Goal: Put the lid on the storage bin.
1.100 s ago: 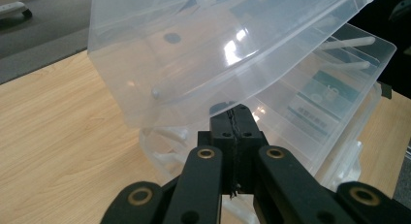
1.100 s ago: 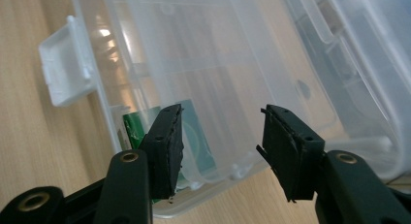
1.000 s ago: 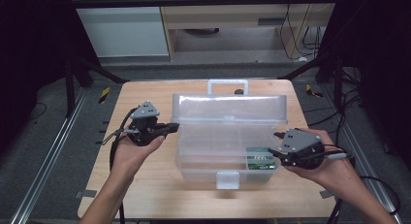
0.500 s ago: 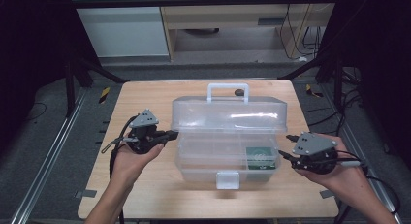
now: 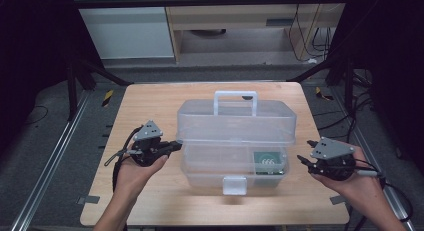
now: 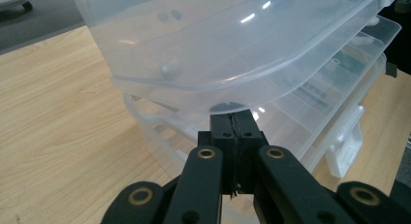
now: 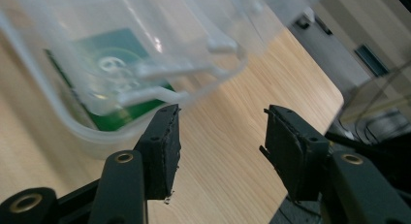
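Note:
A clear plastic toolbox (image 5: 220, 166) stands mid-table with its lid (image 5: 235, 122) tilted partway down over the base and its handle (image 5: 235, 97) on top. Inside at the right lies a green packet (image 5: 270, 162), which the right gripper view shows through the wall (image 7: 114, 64). My left gripper (image 5: 175, 145) is shut with nothing between its jaws. Its tips (image 6: 231, 124) sit just under the lid's left rim (image 6: 218, 95). My right gripper (image 5: 305, 151) is open, apart from the box's right end, with bare table between its jaws (image 7: 220, 122).
The box's front latch (image 5: 234, 185) hangs loose near the table's front edge. Bare wooden tabletop (image 5: 150, 106) lies to the left of and behind the box. Cables trail from both grippers over the table sides. Dark frame posts stand at the far corners.
The lid has tipped forward and lower over the base. My right gripper has drawn back from the box's right end, to the right. My left gripper has shifted slightly down and toward the box.

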A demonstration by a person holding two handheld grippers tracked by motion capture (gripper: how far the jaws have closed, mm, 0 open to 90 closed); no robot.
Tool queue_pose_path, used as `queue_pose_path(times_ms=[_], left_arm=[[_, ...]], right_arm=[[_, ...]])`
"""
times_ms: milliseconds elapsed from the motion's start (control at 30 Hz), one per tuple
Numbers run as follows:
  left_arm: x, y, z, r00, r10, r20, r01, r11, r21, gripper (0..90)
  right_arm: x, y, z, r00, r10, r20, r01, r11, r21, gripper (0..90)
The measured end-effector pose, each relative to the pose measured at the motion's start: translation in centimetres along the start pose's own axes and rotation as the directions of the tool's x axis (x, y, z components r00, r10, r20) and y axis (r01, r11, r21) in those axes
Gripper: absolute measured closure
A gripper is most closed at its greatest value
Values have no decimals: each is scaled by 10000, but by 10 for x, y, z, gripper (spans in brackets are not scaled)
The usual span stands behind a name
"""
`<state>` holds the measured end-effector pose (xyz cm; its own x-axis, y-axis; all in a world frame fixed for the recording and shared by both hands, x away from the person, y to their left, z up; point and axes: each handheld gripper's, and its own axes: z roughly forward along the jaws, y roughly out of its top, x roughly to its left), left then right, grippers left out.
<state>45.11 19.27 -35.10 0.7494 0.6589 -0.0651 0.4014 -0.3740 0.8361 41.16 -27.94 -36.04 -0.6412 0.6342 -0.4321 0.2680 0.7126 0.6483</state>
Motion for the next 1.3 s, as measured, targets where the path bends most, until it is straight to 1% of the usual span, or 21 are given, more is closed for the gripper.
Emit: queue_pose_path(times_ms=[33, 67, 100, 133, 167, 200, 233, 267, 300, 333, 367, 400, 433, 467, 567, 667, 733, 900, 1300], left_arm=[[0, 0, 0, 10000, 0, 0, 0, 10000, 0, 900], [0, -2, 0, 10000, 15, -27, -15, 10000, 16, 900], [0, -2, 1, 10000, 13, -4, -13, 10000, 1, 900], [0, -3, 1, 10000, -27, 12, 27, 10000, -13, 900], [0, -3, 1, 10000, -27, 12, 27, 10000, -13, 900], [0, -5, 2, 10000, -54, 29, 54, 10000, -12, 900], [0, -5, 2, 10000, -54, 29, 54, 10000, -12, 900], [1, -6, 2, 10000, -85, 16, 85, 10000, -14, 900], [1, -7, 2, 9999, -116, 42, 116, 9999, -12, 900], [1, -9, 3, 9999, -142, 35, 142, 9999, -19, 900], [1, -9, 3, 9999, -142, 35, 142, 9999, -19, 900], [2, -11, 4, 9999, -111, 35, 111, 9999, 59, 900], [2, -11, 4, 9999, -111, 35, 111, 9999, 59, 900], [2, -14, 4, 9999, -121, 45, 120, 9999, 82, 900], [3, -16, 5, 9999, -157, 58, 157, 9998, 98, 900], [3, -20, 6, 9998, -162, 106, 161, 9998, 119, 900], [2, -22, 6, 9999, -105, 84, 104, 9998, 162, 900], [0, -29, 9, 9999, -94, 112, 92, 9997, 231, 900], [-1, -36, 11, 9997, -112, 194, 106, 9994, 322, 900]], right_arm=[[0, 0, 0, 10000, 0, 0, 0, 10000, 0, 465], [-3, -6, 5, 9990, 383, 216, -384, 9992, 63, 457], [-5, -9, 7, 9977, 575, 354, -578, 9983, 75, 452], [-6, -12, 10, 9961, 746, 478, -752, 9971, 107, 449], [-6, -12, 10, 9961, 746, 478, -752, 9971, 107, 449], [-10, -17, 15, 9917, 1054, 743, -1065, 9942, 117, 445], [-10, -17, 15, 9917, 1054, 743, -1065, 9942, 117, 445], [-12, -21, 21, 9865, 1378, 886, -1396, 9901, 145, 445], [-12, -21, 21, 9865, 1378, 886, -1396, 9901, 145, 445], [-14, -25, 27, 9830, 1564, 963, -1586, 9872, 153, 444], [-14, -25, 27, 9830, 1564, 963, -1586, 9872, 153, 444], [-16, -29, 33, 9785, 1754, 1089, -1781, 9839, 159, 437], [-16, -29, 33, 9785, 1754, 1089, -1781, 9839, 159, 437], [-18, -33, 39, 9726, 1998, 1192, -2030, 9791, 151, 435], [-19, -39, 47, 9658, 2260, 1269, -2301, 9730, 186, 434], [-19, -42, 52, 9646, 2330, 1237, -2378, 9710, 254, 432], [-19, -43, 53, 9649, 2312, 1242, -2362, 9713, 268, 431], [-20, -46, 56, 9626, 2402, 1255, -2460, 9687, 332, 424], [-17, -49, 63, 9619, 2480, 1148, -2537, 9666, 372, 420]])
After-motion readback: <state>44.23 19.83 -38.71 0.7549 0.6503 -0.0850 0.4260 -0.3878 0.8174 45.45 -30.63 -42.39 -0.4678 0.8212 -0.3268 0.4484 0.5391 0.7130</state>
